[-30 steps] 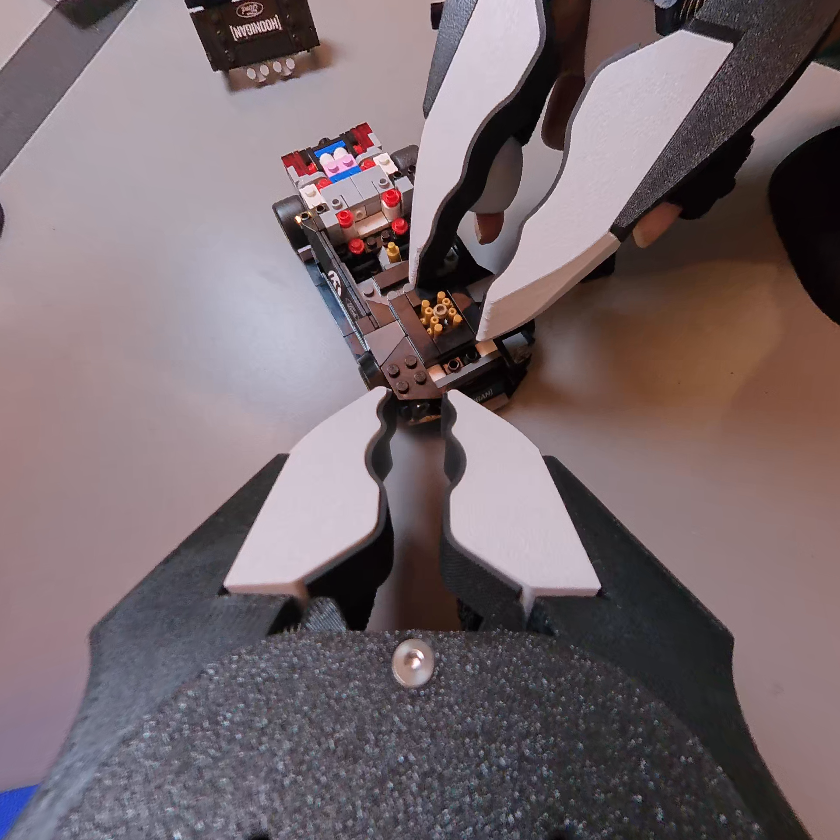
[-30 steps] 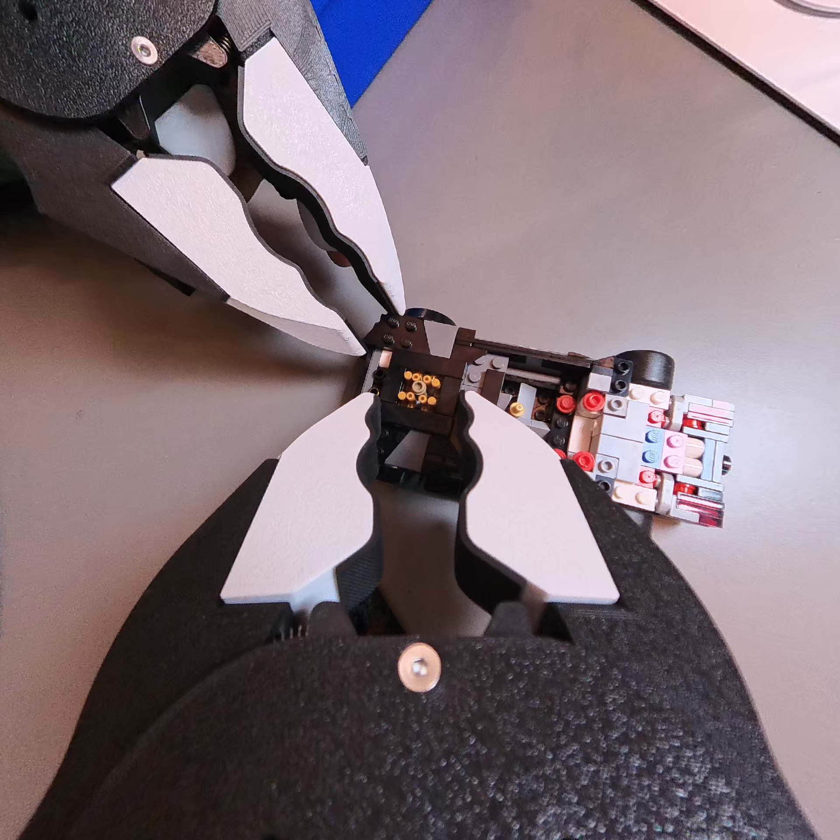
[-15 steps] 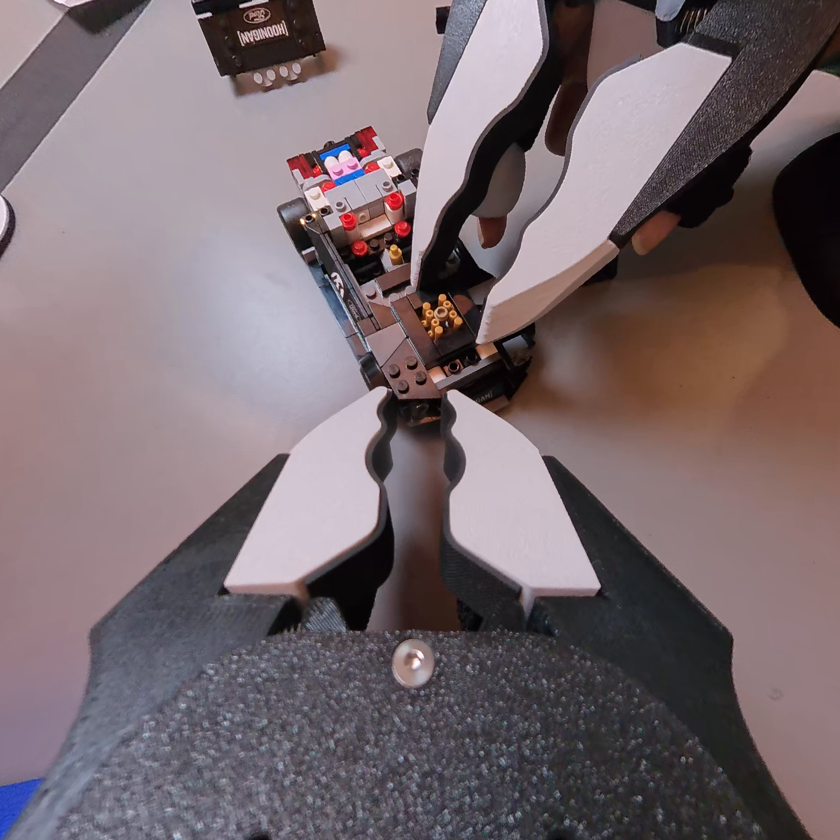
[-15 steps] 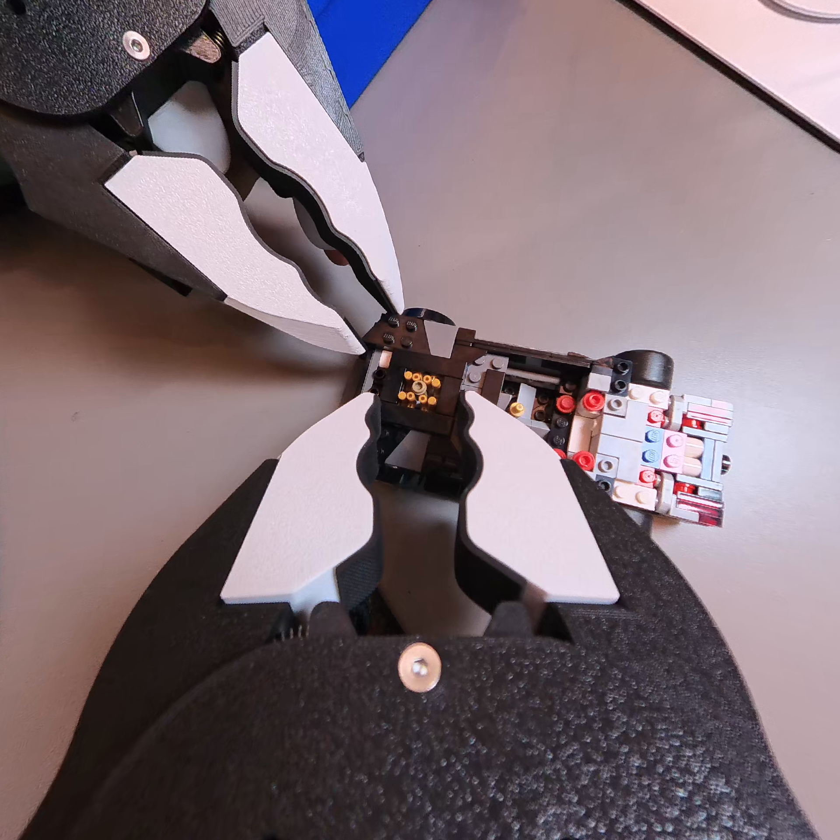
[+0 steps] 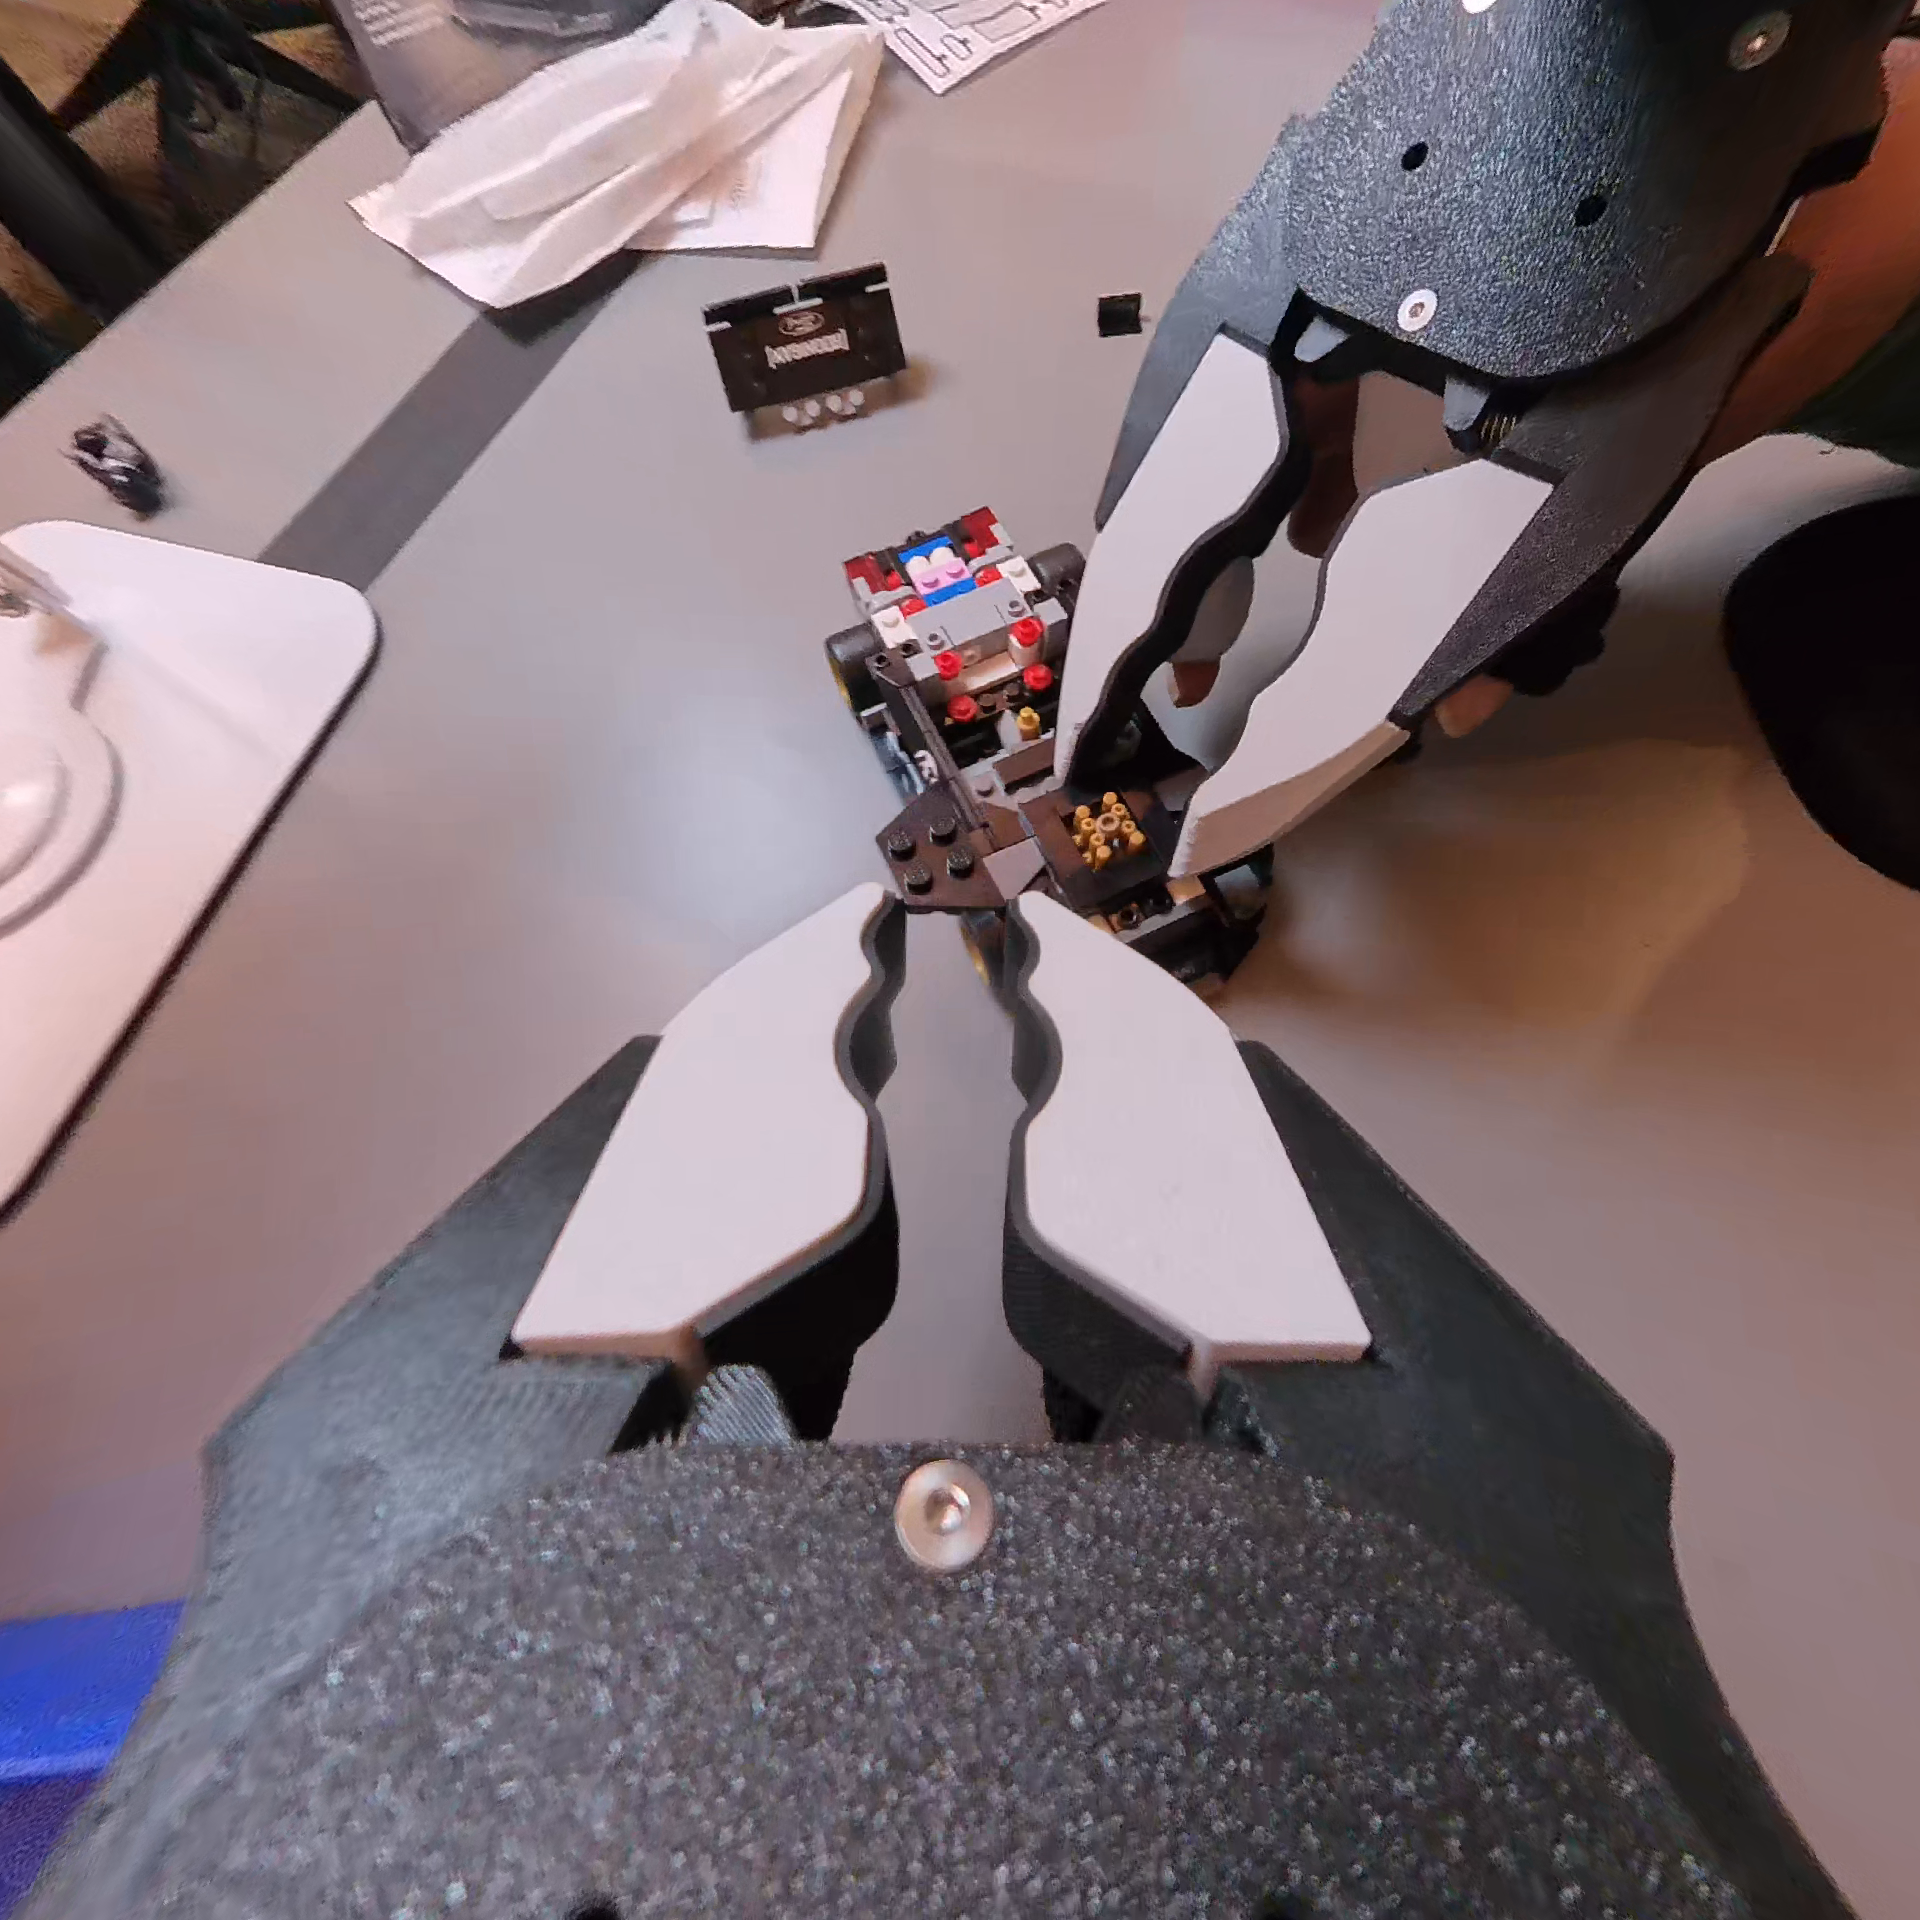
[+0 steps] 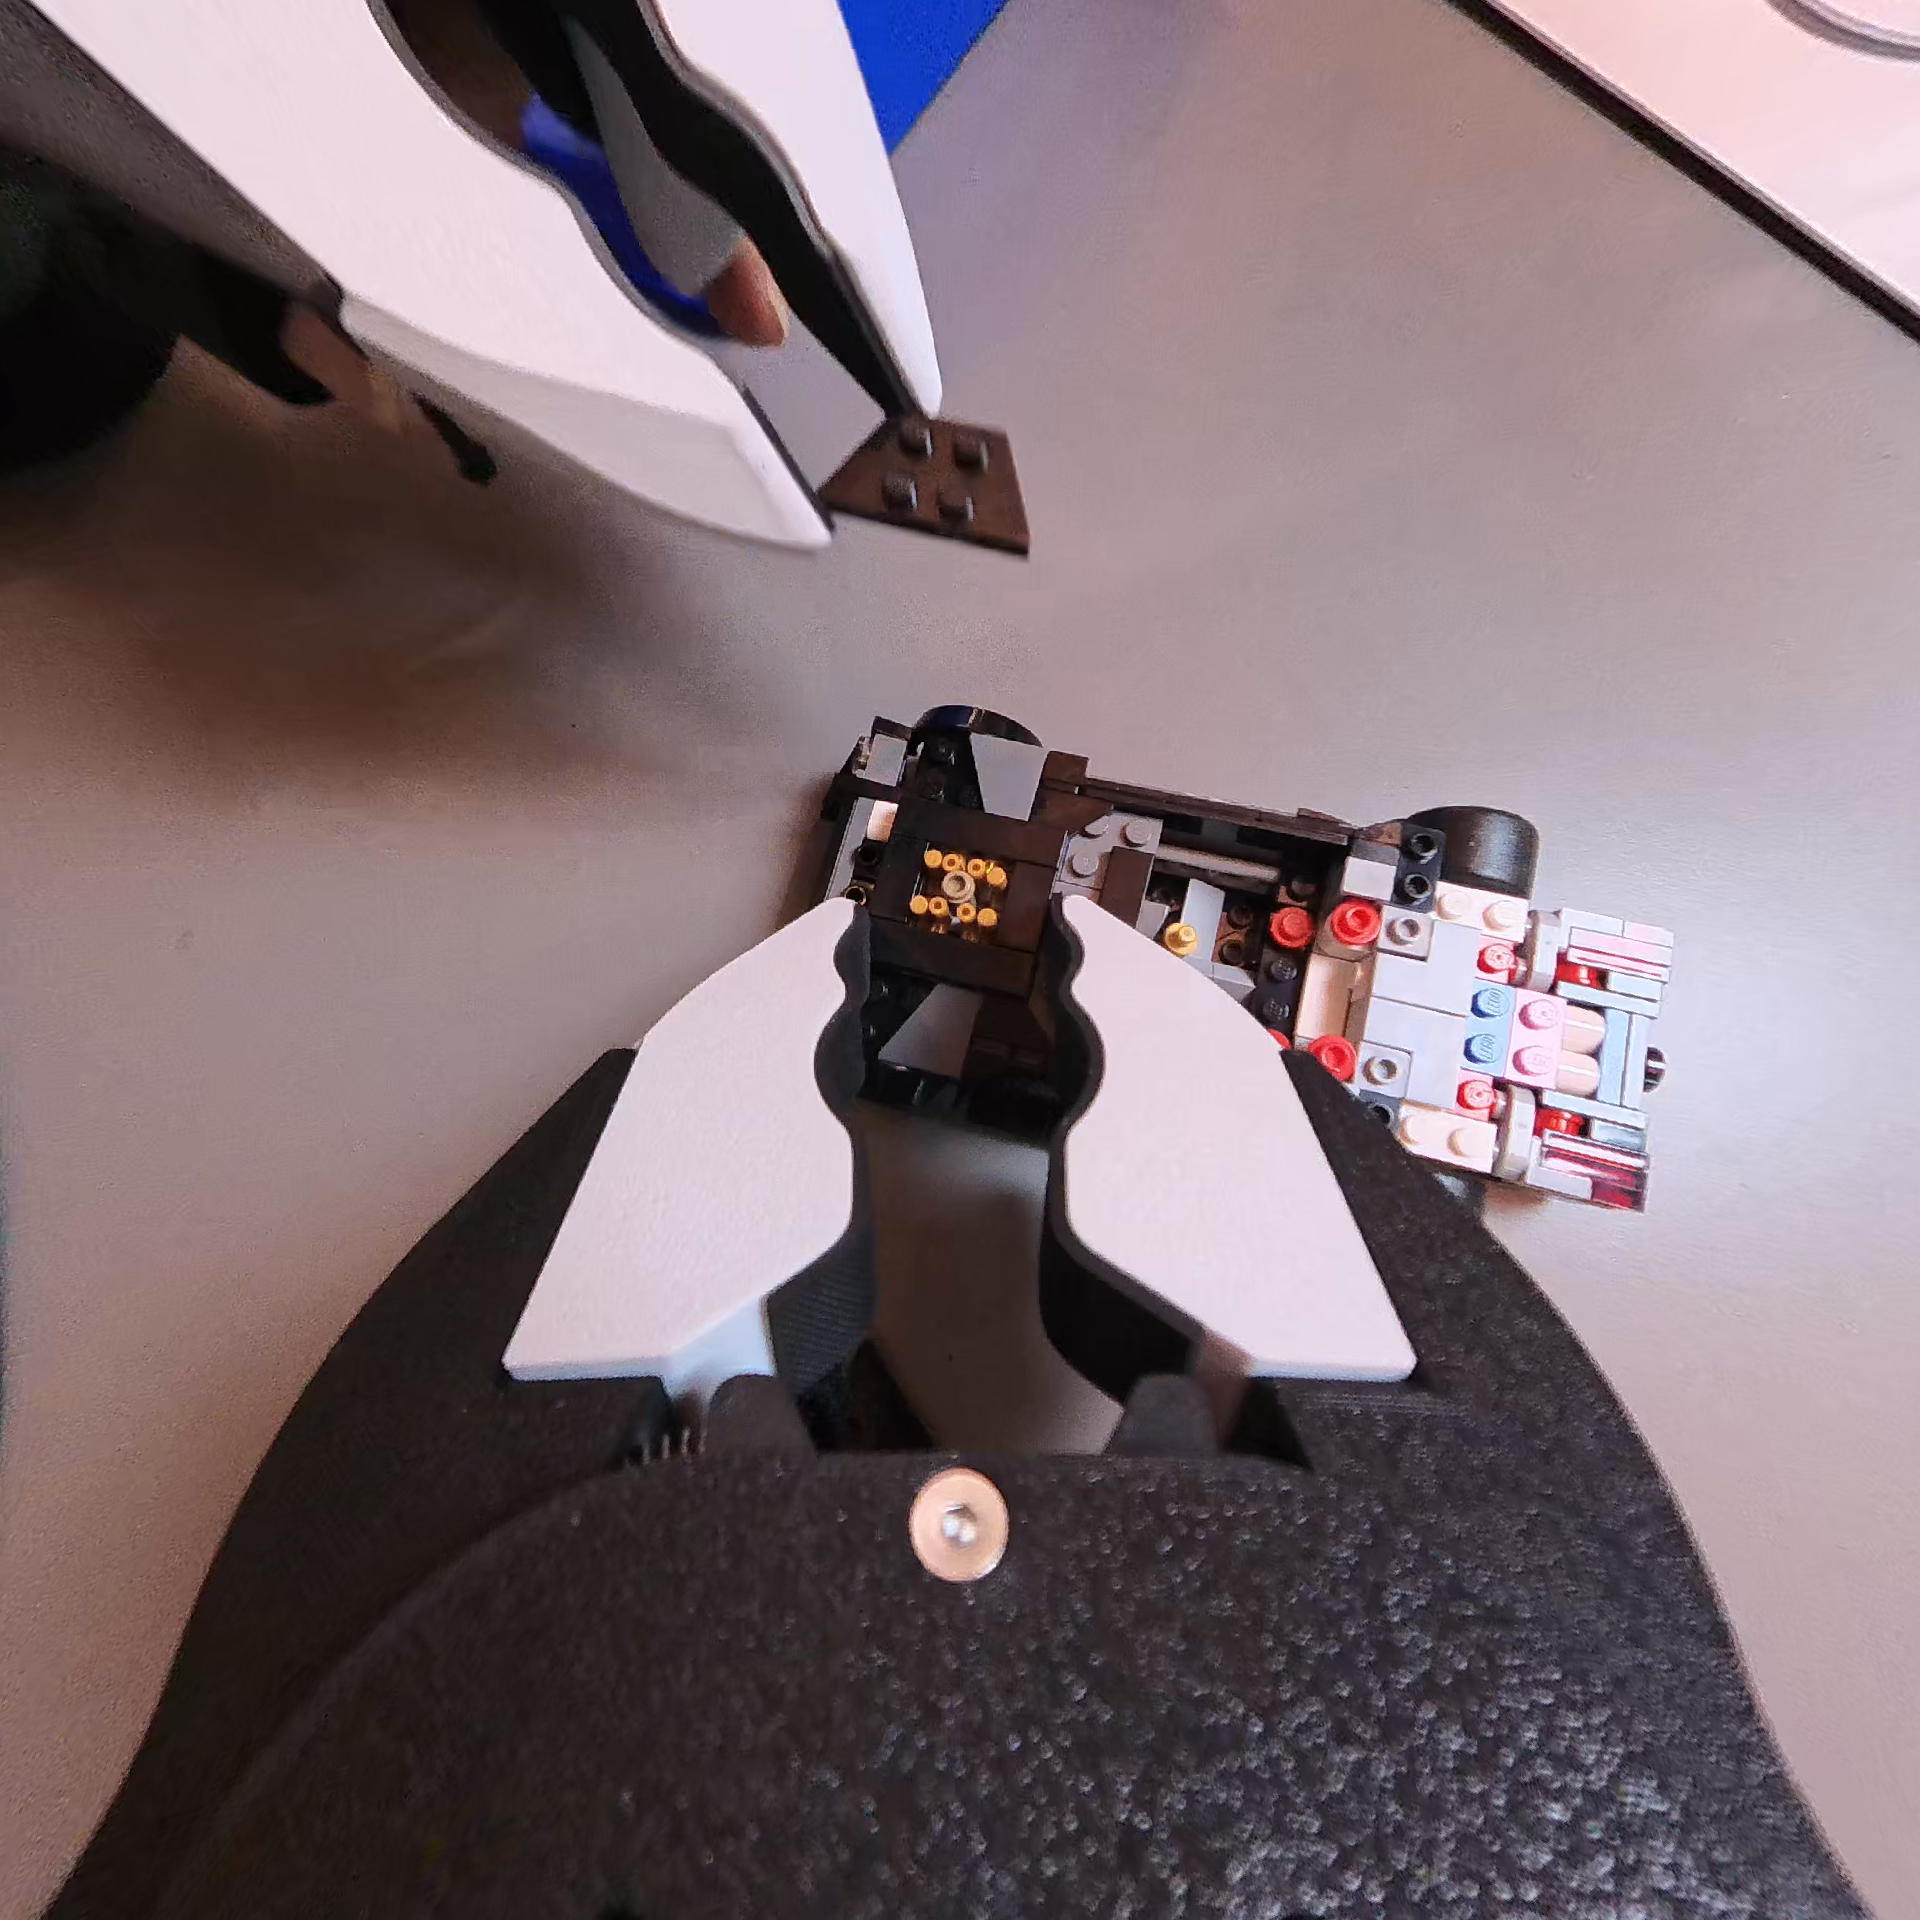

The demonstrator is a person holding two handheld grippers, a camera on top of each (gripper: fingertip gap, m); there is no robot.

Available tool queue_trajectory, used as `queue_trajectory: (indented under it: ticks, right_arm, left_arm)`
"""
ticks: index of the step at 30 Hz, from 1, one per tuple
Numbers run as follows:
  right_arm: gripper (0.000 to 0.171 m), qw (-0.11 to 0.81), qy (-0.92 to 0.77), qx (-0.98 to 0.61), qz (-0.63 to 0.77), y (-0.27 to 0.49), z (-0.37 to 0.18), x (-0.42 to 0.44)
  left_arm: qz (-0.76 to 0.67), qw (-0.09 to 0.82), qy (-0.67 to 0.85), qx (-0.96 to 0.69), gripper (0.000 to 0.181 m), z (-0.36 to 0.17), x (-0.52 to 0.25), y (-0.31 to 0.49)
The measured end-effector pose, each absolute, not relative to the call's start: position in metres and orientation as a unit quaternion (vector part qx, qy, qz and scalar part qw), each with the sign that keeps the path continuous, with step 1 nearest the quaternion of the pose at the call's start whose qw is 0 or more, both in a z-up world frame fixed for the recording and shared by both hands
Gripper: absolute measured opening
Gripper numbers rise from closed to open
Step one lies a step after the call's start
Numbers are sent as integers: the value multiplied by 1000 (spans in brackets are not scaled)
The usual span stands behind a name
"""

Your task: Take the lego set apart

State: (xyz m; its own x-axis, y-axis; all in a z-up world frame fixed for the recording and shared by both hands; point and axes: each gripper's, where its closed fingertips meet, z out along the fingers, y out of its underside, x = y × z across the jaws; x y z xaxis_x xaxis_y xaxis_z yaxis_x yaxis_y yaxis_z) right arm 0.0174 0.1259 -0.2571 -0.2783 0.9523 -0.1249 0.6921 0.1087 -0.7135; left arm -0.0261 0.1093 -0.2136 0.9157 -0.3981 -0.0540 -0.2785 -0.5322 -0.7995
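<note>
Left tongs (image 5: 951,906): clenched on a small black studded plate (image 5: 940,858), pinched by its near edge at the fingertips. In the right wrist view the plate (image 6: 928,486) is clear of the car, raised and apart from it, beyond the right tongs.

Right tongs (image 6: 956,914): closed around the black front block of the lego car (image 6: 1236,956), one fingertip on each side of the block, just behind the gold-studded patch. In the left wrist view these tongs (image 5: 1127,805) come down from the upper right onto the same block.

Lego car (image 5: 997,727): rests on the grey bench (image 5: 582,790), just ahead of the left tongs. Roof off; red, grey, blue and pink bricks exposed toward its far end. Black wheels on the sides.

Loose black panel (image 5: 805,348): lies on the bench well beyond the car, apart from it.

Small black piece (image 5: 1119,314): on the bench to the right of the panel.

White paper bags (image 5: 634,145): at the far edge of the bench, beyond the panel.

White pad (image 5: 177,727): left of the left tongs, on the bench.
</note>
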Motion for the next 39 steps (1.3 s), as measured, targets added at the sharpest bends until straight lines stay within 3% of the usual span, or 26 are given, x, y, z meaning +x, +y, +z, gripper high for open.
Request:
queue_trajectory:
  ticks: [7, 14, 20, 27, 33, 39]
  right_arm:
    - [33, 203, -731, -561, 330, 125, -255, 17]
    - [46, 234, -738, -551, 310, 114, -244, 10]
    - [46, 269, -693, -584, 325, 140, -223, 24]
    - [42, 310, -625, -641, 318, 184, -214, 76]
    - [40, 220, -671, -641, 299, 164, -251, 119]
    - [38, 165, -732, -605, 266, 138, -282, 125]
  left_arm:
    - [-49, 423, 211, -880, 18, -211, -30, 101]
    - [-59, 372, 246, -893, 18, -233, -24, 88]
    - [-129, 384, 297, -865, 18, -231, 11, 78]
    - [-162, 360, 358, -846, 18, -266, 76, 71]
    - [-130, 358, 355, -854, 23, -281, 98, 84]
    - [-134, 394, 338, -844, 29, -251, 80, 86]
